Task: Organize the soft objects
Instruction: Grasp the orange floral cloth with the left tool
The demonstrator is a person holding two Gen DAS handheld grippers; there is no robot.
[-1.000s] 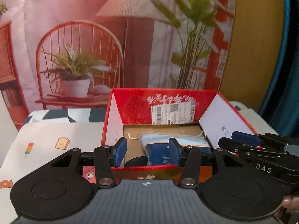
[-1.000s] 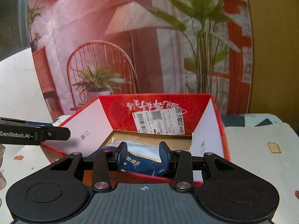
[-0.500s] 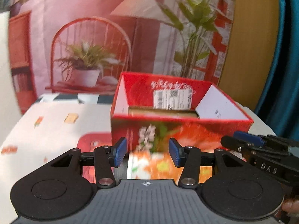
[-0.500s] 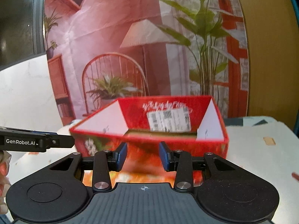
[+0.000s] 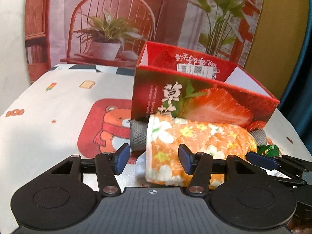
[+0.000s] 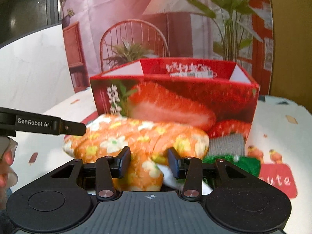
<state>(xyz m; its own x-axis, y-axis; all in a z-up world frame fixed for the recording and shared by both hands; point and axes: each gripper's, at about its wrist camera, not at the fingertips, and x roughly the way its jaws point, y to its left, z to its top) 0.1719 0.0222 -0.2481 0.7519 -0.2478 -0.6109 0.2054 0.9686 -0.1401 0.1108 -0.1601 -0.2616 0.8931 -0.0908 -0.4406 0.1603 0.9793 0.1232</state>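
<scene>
I have both the left gripper [image 5: 154, 159] and right gripper [image 6: 149, 164] open, jaws just widening, over the orange floral cloth [image 5: 197, 142] lying against the red box's [image 5: 214, 101] front wall.

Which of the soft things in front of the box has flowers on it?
The orange floral cloth, the biggest bundle, lying between both grippers' open fingers. The grey knitted piece beside it is plain, and the green fuzzy piece has no flowers.

We see the bench [image 5: 48, 128] under a pale cartoon-printed cloth [image 5: 64, 97]. On it the red strawberry box [image 5: 214, 105] stands far, with the orange flowered towel [image 5: 195, 136], a grey cloth [image 5: 138, 136] and something green [image 6: 234, 161] lying near.
</scene>
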